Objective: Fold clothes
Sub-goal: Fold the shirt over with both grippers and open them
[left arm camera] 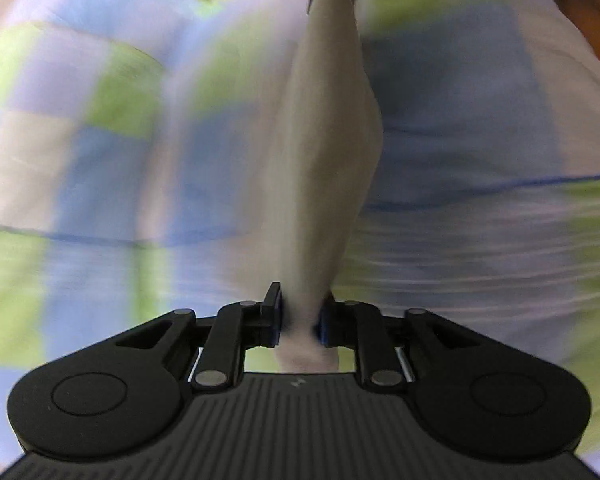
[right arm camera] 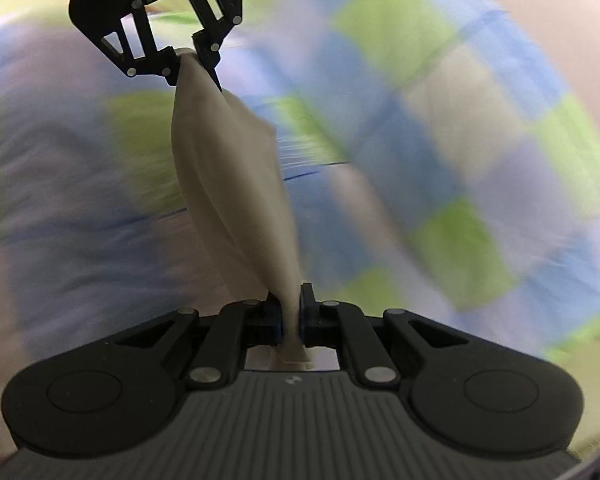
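Clearly the beige garment [left arm camera: 324, 140] is soft and light: it hangs limp in mid-air above the checked bedcover [left arm camera: 100, 128], bellying between two grips. The left gripper [left arm camera: 300, 318] pinches one end, the right gripper [right arm camera: 291, 318] is clamped tight on the other. Its long axis runs straight from one gripper to the other. Those end edges look to me the sensible holds; it should drape, not resist.

Cloth [left arm camera: 324, 152] above bedspread [left arm camera: 100, 120]
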Motion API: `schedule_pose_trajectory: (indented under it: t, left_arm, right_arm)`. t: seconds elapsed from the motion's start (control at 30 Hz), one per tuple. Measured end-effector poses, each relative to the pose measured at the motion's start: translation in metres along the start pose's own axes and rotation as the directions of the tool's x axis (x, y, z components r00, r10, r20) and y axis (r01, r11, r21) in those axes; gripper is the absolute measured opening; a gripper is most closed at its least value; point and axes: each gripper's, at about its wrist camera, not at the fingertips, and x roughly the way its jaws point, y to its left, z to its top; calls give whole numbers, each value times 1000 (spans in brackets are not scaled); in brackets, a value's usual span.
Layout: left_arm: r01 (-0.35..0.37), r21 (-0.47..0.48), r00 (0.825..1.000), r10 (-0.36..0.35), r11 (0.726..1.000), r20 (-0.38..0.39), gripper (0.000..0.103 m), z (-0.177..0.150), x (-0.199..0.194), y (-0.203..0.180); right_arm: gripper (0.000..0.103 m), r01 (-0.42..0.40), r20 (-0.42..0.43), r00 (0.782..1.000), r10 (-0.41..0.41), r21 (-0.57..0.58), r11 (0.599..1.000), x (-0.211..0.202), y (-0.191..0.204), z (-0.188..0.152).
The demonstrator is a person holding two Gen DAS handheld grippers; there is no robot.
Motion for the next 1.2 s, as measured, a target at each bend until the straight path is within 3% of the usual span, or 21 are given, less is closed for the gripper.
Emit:
schedule_pose_trajectory:
  t: [0.03,0.1,0.17,0.23,0.27,0.37,0.5,0.57,0.6,0.63,0.7,0.73,0.8,0.83,0.87,0.97,1.03,1.07,1.1,1.13,1.2]
  left_arm:
    - [-22,7,1000,22,1000,-15,20,0,-1,-17]
    - [-80,-3,996,80,997,-47,20,-2,-7,-42]
    - [-85,-38,994,82,996,-75,26,-6,-20,-42]
    - [-89,-73,991,81,993,-103,35,-9,-33,-43]
    - [-94,-63,990,86,994,-110,38,-11,-36,-42]
    - [-108,-55,985,99,993,-143,45,-33,-54,-32]
    - [-119,-158,984,95,980,-149,46,-43,-65,-5]
    - [-86,-329,993,53,940,-109,47,-44,-65,16]
    - [-47,-425,998,22,904,-65,47,-42,-62,28]
    - [1,-505,1000,-8,863,-12,48,-37,-54,37]
    - [94,-586,995,-92,805,34,57,-33,-36,44]
    - [140,-628,986,-166,766,18,57,-32,-19,47]
    - [154,-670,981,-194,726,16,57,-38,-14,55]
    - [179,-718,977,-209,673,48,57,-47,-20,70]
    - [197,-749,973,-222,633,68,57,-53,-23,81]
    - [234,-790,965,-234,566,118,57,-64,-26,110]
    - [256,-818,960,-233,515,154,57,-68,-18,131]
    - [264,-831,958,-231,490,168,57,-71,-13,139]
    - [278,-846,953,-238,456,185,57,-72,-2,147]
    - [287,-870,949,-241,402,202,55,-78,12,152]
    - [301,-876,945,-243,378,220,55,-82,20,154]
  right_arm:
    - [5,-35,-7,999,35,-37,999,6,16,-12]
    - [6,-62,-12,998,61,-92,994,8,38,-26]
    - [10,-37,0,999,37,-137,990,3,52,-33]
    - [26,8,-17,1000,-11,-172,985,-2,66,-38]
    - [26,16,-23,1000,-21,-171,985,-3,70,-38]
    - [26,25,-59,998,-30,-79,997,-17,57,-44]
    - [25,38,-12,999,-37,207,978,-42,29,-44]
    - [25,28,31,999,-40,328,944,-43,19,-41]
    - [24,-27,85,996,-11,437,899,-41,12,-42]
    - [24,-42,78,997,5,480,876,-35,9,-42]
    - [24,-3,-59,998,37,501,865,-9,7,-41]
    - [24,44,-167,985,47,505,862,5,10,-45]
    - [24,110,-255,966,42,552,827,9,7,-56]
    - [24,125,-253,966,46,619,776,3,-2,-61]
    - [24,135,-254,966,42,636,760,0,-6,-61]
    - [24,122,-176,984,16,741,660,-8,-31,-58]
    - [25,38,-68,997,40,861,506,0,-51,-57]
    - [25,21,-47,998,44,881,473,3,-56,-58]
    - [25,-8,-7,999,37,911,412,12,-66,-58]
    - [25,-29,20,999,27,927,375,20,-74,-59]
    - [25,-44,36,999,27,934,355,32,-83,-61]
